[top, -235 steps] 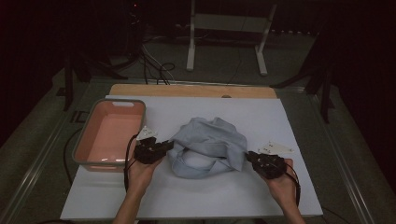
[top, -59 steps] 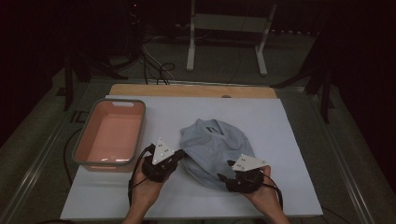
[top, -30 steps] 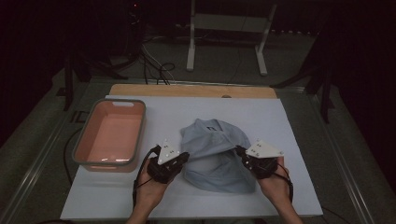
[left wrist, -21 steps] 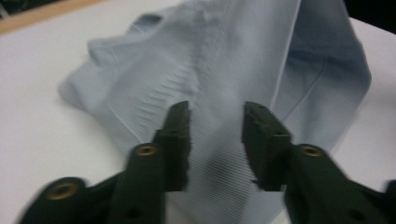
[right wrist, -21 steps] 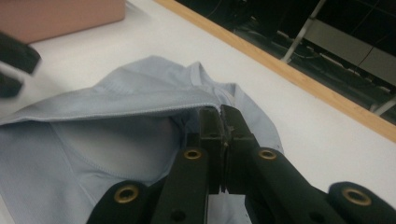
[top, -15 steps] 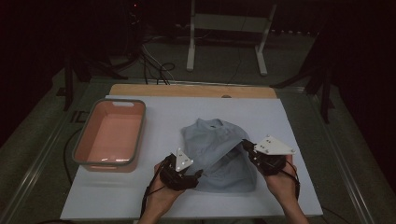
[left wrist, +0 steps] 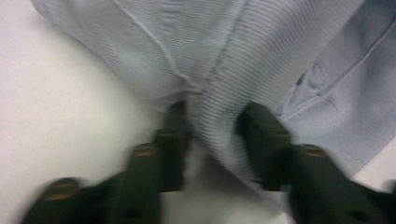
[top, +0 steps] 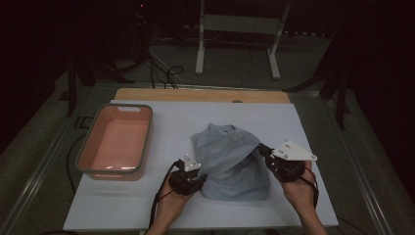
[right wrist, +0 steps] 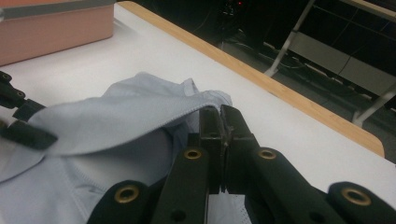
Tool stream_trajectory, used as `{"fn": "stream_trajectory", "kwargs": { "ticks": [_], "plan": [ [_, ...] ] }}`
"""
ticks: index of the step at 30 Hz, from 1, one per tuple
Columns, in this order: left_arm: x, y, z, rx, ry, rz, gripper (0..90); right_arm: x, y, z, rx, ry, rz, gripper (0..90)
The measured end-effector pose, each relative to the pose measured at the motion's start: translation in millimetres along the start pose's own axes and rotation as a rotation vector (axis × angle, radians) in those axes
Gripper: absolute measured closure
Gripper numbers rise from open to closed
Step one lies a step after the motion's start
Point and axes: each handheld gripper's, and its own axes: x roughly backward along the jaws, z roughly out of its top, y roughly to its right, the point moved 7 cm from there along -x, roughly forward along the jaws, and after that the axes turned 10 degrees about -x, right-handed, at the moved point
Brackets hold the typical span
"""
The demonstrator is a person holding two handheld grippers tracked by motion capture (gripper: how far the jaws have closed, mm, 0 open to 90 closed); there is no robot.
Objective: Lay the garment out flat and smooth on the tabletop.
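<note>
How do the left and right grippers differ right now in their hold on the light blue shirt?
The right gripper is shut on a raised fold of the light blue ribbed shirt. The left gripper has just been closing, its jaws still apart, straddling a ribbed edge lying flat on the white table. Both are black two-jaw tools at the shirt's near side.

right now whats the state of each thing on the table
shirt: crumpled, one edge lifted off the table
tub: empty, upright
left hand-held gripper: jaws just closing around a ribbed fold of the shirt
right hand-held gripper: shut on the shirt's edge, holding it up
</note>
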Motion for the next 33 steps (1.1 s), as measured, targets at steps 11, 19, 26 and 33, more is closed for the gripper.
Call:
{"fn": "stream_trajectory", "kwargs": {
  "ticks": [11,19,26,33],
  "plan": [
    [41.9,-28.3,8.5,0.007,0.084,0.104,82.8,-1.3,-5.2,-7.7,-0.001,-0.009,0.062,88.4],
    [49.1,-38.2,-1.7,0.042,0.086,0.13,82.7,-8.9,-21.2,-17.9,0.021,-0.044,0.127,87.6],
    [48.8,-37.1,-2.5,0.04,0.086,0.128,82.7,-11.6,-20.1,-25.5,0.003,-0.061,0.15,72.9],
    [48.7,-37.9,-3.0,0.043,0.088,0.125,82.7,-19.4,-9.8,-33.4,-0.062,-0.069,0.153,53.7]
  ]
}}
